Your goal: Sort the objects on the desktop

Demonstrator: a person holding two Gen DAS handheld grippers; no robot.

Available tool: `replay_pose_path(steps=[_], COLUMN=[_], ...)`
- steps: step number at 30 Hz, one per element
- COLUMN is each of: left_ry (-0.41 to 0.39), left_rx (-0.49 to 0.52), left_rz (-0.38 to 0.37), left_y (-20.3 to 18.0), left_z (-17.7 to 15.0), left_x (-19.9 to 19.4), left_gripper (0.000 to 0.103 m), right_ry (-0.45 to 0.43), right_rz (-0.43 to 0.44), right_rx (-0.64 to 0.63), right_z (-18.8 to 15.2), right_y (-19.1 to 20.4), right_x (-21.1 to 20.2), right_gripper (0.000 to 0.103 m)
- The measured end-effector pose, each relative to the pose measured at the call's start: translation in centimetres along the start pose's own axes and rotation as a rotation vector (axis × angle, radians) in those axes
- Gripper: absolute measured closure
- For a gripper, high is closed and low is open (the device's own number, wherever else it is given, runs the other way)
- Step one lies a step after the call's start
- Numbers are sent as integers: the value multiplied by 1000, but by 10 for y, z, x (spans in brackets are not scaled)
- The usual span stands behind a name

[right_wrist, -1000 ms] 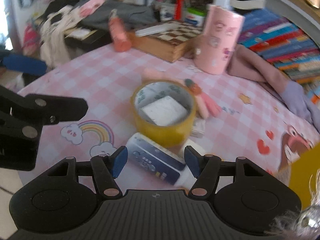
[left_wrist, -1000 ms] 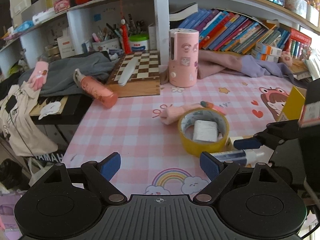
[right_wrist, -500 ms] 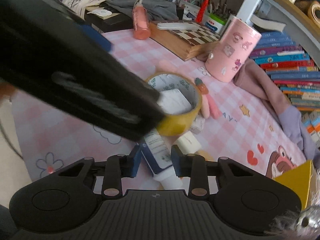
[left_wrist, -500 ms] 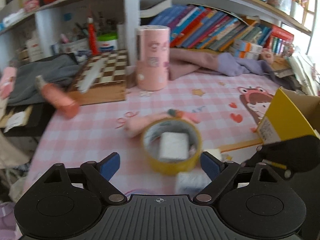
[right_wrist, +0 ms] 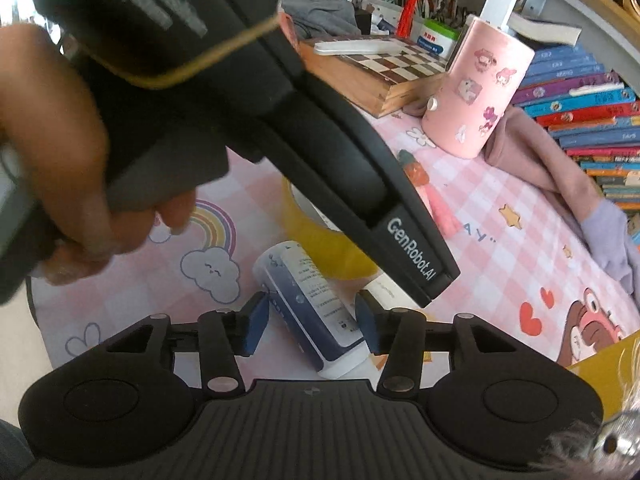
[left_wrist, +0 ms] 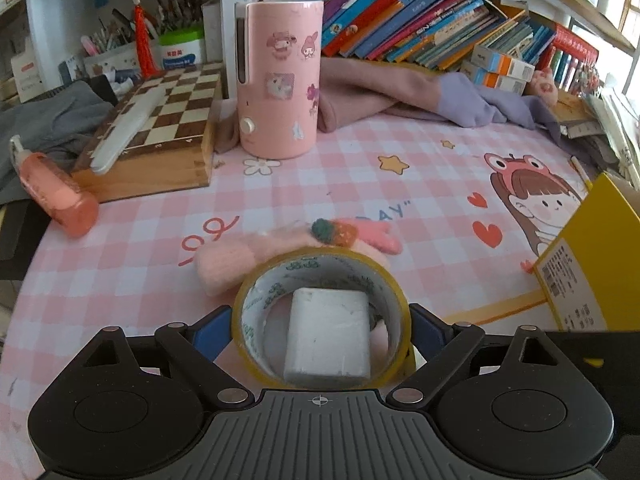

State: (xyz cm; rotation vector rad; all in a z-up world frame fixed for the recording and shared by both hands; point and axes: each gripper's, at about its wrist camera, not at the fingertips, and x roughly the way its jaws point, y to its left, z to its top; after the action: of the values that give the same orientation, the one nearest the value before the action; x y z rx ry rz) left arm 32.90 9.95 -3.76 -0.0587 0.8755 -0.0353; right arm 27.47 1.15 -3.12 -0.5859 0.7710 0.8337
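Between wide jaws, tape roll point(left_wrist: 320, 316) (untouched)

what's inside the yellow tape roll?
A white rectangular block lies inside the tape roll, filling most of the hole. A sliver of pink mat shows beside it. Whatever is under the block is covered.

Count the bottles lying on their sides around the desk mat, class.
2. A pink bottle lies at the mat's left edge beside the chessboard; a navy-and-white bottle lies near the yellow tape roll. Clutter may hide more.
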Motion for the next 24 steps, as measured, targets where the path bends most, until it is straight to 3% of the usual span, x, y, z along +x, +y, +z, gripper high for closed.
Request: replay_pose_path(steps=[4, 9, 15, 24], left_ry=[-2, -71, -58, 33], left_rx=[-25, -97, -146, -154], left_rz=[-13, -42, -57, 1], left_y=[4, 20, 37, 46], left_z=[2, -5, -24, -43], left_x=[-3, -40, -60, -59], left_gripper=[12, 12, 12, 12], right_ry=[7, 32, 53, 45], right_rz=[13, 28, 70, 73], right_rx=[35, 53, 244, 136], right_z=[1, 0, 0, 1], right_y=[-5, -5, -20, -13], right_x=[1, -2, -4, 14], right_gripper=[59, 62, 67, 68])
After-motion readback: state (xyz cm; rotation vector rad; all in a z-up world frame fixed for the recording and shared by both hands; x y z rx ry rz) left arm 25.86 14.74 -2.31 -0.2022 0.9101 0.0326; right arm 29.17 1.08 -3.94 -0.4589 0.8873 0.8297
